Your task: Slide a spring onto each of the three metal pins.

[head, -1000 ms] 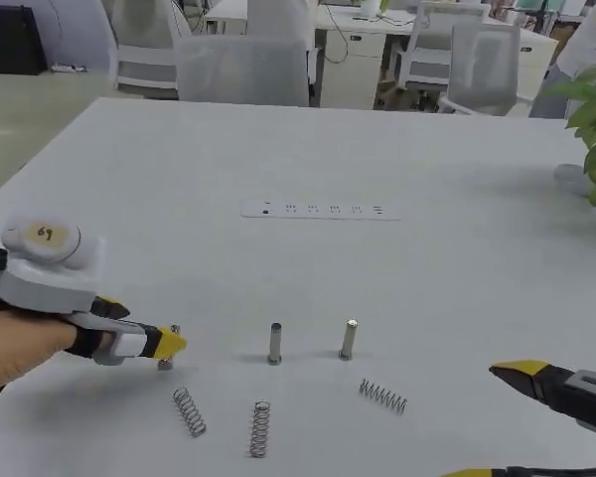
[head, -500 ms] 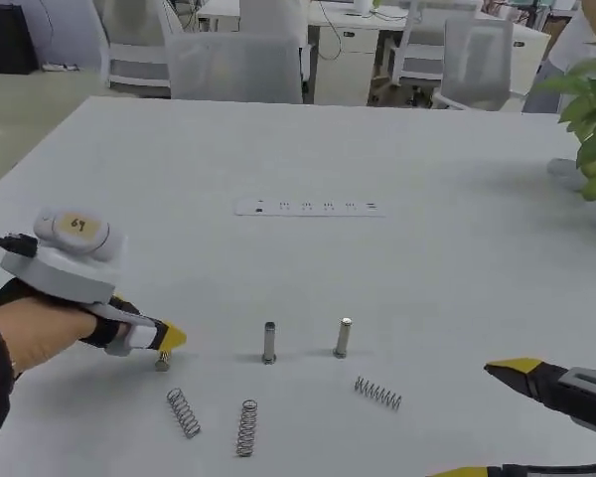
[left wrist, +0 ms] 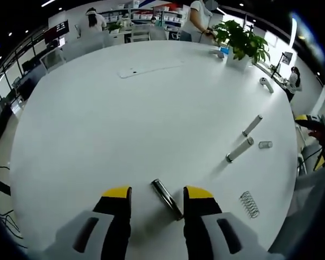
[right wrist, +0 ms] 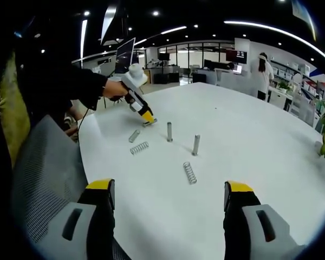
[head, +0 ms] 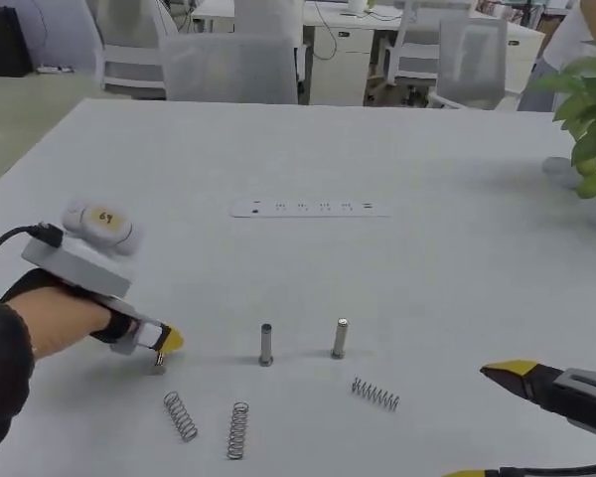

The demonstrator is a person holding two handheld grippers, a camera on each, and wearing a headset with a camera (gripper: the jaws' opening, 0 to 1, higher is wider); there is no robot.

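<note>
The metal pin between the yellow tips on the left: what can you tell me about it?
The pin is a short, slim cylinder of shiny grey metal, bare, with nothing slid onto it. It stands on the white table, leftmost of three, between the open jaws of the left gripper, nearer one jaw; whether they touch is unclear.

The left gripper (head: 167, 342) has tilted more steeply: its rear end has swung up and forward, with the leftmost pin (left wrist: 164, 196) between its jaws.
</note>
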